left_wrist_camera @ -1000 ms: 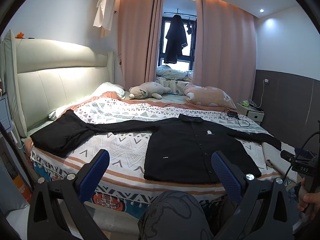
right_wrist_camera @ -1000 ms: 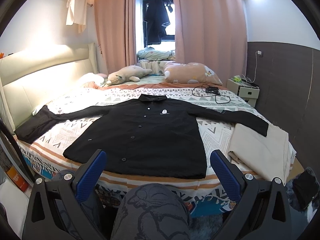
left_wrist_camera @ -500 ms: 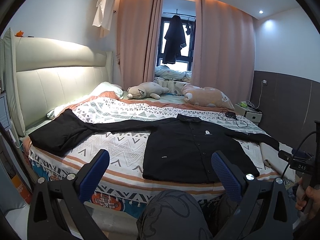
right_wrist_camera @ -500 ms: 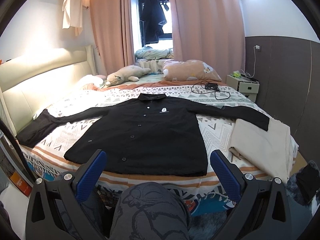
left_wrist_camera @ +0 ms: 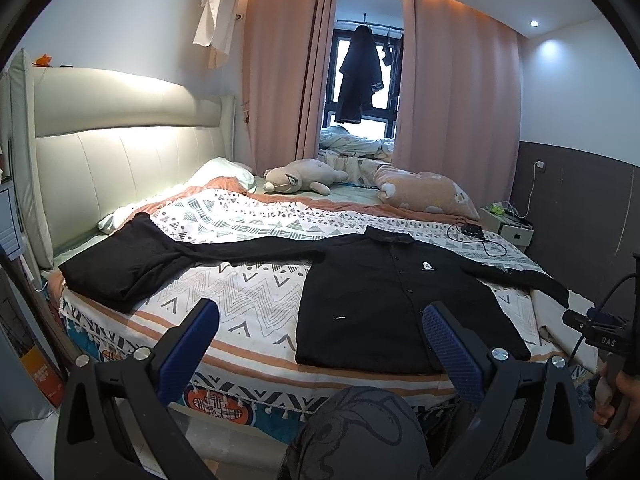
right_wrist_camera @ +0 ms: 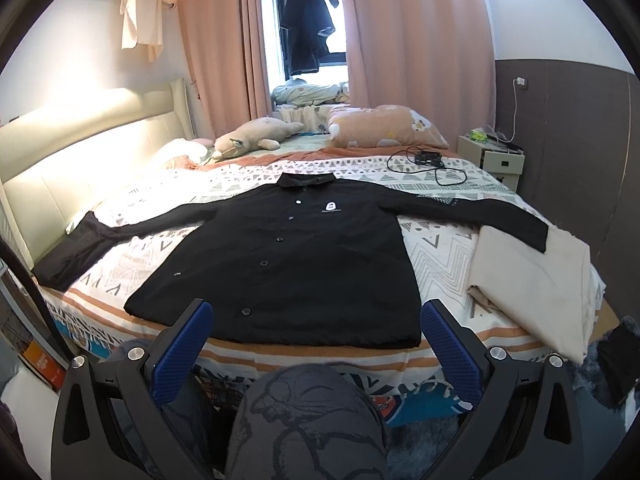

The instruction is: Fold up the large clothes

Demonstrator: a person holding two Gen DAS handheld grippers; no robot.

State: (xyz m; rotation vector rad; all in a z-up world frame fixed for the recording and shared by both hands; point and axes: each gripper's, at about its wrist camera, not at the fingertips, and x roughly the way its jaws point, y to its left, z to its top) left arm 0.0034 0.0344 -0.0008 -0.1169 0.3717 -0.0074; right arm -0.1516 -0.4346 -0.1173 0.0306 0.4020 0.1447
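**Black shirt spread flat on the bed**

Black cloth is seen in the middle of both views. A big black shirt (right_wrist_camera: 288, 256) is laid flat on the bed (right_wrist_camera: 440, 260), buttons up, with its collar at the far end and its bottom edge near the lower part of the frame. Both sleeves are stretched out to the sides. The sleeve toward the left of the frame ends in a bunched black heap (left_wrist_camera: 116, 260) near the headboard (left_wrist_camera: 120, 160). The sleeve toward the right of the frame is laid with its cuff on a folded cream cloth (right_wrist_camera: 536, 280).

The left gripper (left_wrist_camera: 320, 344) is held low in the frame, short of the bed edge, with its blue fingers (left_wrist_camera: 188, 348) spread wide and nothing between them. The right gripper (right_wrist_camera: 316, 344) is held the same way, released and empty, with the shirt's bottom edge seen between its blue fingers (right_wrist_camera: 450, 354). A knee in grey printed cloth (right_wrist_camera: 308, 420) is seen at the bottom middle.

A plush toy (right_wrist_camera: 252, 138) and a pink pillow (right_wrist_camera: 384, 126) are seen at the far end of the bed. A black cable (right_wrist_camera: 424, 164) is lying on the cover toward the upper right. A dark coat (right_wrist_camera: 306, 28) is hung at the window.
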